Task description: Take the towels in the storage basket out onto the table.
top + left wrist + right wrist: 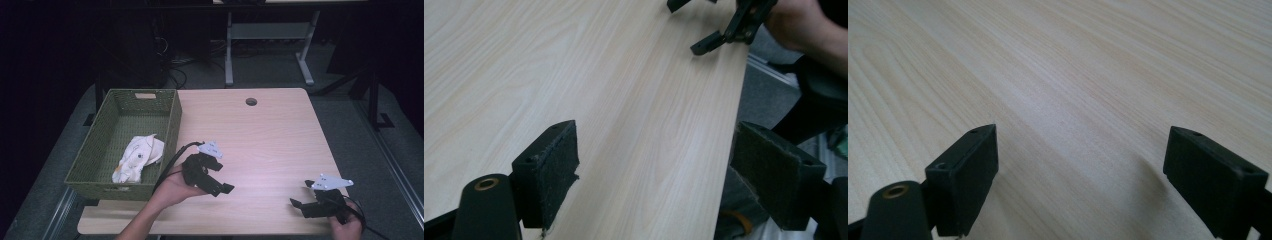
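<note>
My left gripper [225, 176] hovers over the light wooden table [270, 130] just right of a green woven basket [112, 172]. It is open with nothing between its jaws, and it points toward the right. In the left gripper view the open left gripper [659, 170] looks along the table's front edge, with the right gripper [719, 35] farther off. My right gripper [300, 193] is near the front right corner, open and empty, pointing left. In the right gripper view its fingers [968, 175] stand wide over bare wood. A white soft item with orange spots [137, 156] lies in the basket.
The basket stands on the table's left edge and overhangs it slightly. A round cable hole [251, 101] sits near the table's far edge. Beyond the table stand metal desk legs [229, 50] on grey carpet, with dark surroundings.
</note>
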Tool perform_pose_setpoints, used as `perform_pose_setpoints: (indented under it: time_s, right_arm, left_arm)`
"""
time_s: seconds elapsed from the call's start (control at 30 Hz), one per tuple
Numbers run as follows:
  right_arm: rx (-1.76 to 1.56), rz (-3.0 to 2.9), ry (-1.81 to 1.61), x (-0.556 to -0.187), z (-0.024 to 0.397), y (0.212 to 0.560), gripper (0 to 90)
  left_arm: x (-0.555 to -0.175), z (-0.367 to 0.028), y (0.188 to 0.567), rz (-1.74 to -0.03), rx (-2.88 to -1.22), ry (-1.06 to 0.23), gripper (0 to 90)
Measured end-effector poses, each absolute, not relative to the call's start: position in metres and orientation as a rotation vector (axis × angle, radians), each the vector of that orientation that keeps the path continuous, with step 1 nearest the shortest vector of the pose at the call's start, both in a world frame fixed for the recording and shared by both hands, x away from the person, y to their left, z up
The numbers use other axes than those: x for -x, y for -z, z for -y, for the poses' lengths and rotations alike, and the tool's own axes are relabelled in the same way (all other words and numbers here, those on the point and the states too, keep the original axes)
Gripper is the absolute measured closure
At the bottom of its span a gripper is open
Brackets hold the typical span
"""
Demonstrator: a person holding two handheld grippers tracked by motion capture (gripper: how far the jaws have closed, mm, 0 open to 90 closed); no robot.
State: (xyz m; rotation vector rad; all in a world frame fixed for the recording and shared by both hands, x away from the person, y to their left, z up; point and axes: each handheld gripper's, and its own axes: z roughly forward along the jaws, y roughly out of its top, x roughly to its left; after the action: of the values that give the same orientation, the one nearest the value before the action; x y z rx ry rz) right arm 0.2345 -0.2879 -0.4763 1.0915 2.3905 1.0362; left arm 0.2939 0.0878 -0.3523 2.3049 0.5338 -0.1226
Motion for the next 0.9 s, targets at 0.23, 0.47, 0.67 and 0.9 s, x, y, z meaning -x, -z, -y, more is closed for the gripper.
perform_pose_setpoints:
  time_s: [0.23,0.47,0.67,0.9]
  right_arm:
    - [-1.091,-2.381,-1.061,-0.234,0.289,0.475,14.0]
    - [-1.087,-2.39,-1.063,-0.234,0.289,0.475,14.0]
    - [-1.082,-2.391,-1.06,-0.233,0.29,0.474,14.0]
    - [-1.06,-2.409,-1.042,-0.232,0.288,0.473,14.0]
  left_arm:
    - [-0.314,-0.095,0.33,-0.532,-2.322,0.12,18.3]
    - [-0.326,-0.115,0.32,-0.571,-2.315,0.138,18.3]
    - [-0.337,-0.134,0.314,-0.62,-2.311,0.145,18.3]
    - [-0.343,-0.165,0.299,-0.698,-2.284,0.098,19.0]
